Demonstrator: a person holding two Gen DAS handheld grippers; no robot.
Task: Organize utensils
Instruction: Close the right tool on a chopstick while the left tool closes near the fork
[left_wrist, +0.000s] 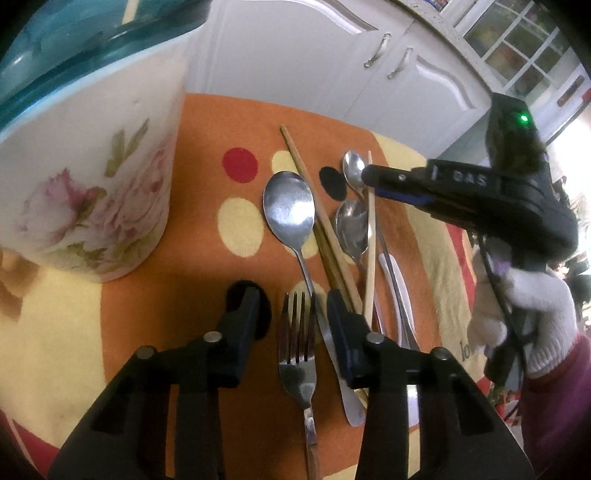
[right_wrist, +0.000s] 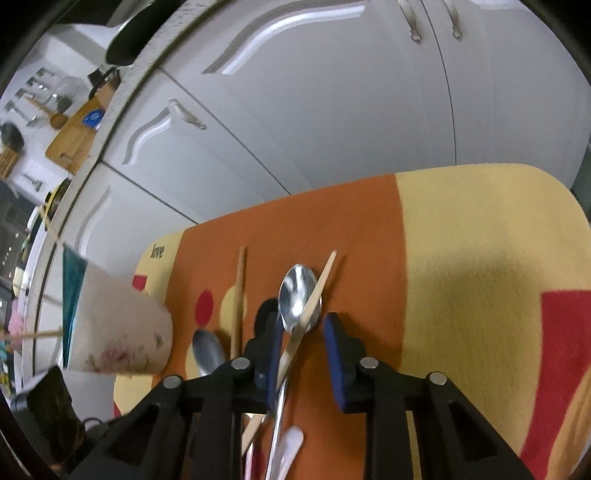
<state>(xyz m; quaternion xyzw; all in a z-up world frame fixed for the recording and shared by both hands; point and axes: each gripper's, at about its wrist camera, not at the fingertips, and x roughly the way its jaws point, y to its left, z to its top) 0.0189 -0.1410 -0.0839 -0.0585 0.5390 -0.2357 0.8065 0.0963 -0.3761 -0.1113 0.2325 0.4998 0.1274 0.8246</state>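
- Two grippers hang over the orange cloth (left_wrist: 207, 122).
- Left gripper (left_wrist: 291, 306): jaws apart around the fork (left_wrist: 297, 343), not touching.
- Right gripper (right_wrist: 301, 343): jaws apart around a pale chopstick (right_wrist: 314, 291) and small spoon (right_wrist: 297, 291).

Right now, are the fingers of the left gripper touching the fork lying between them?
Apart. In the left wrist view, orange cloth shows on both sides of the fork between it and the left gripper's fingers, so neither presses on it.

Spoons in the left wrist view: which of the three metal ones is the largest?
The big spoon lying left of the brown chopsticks; the two smaller spoons lie right of them.
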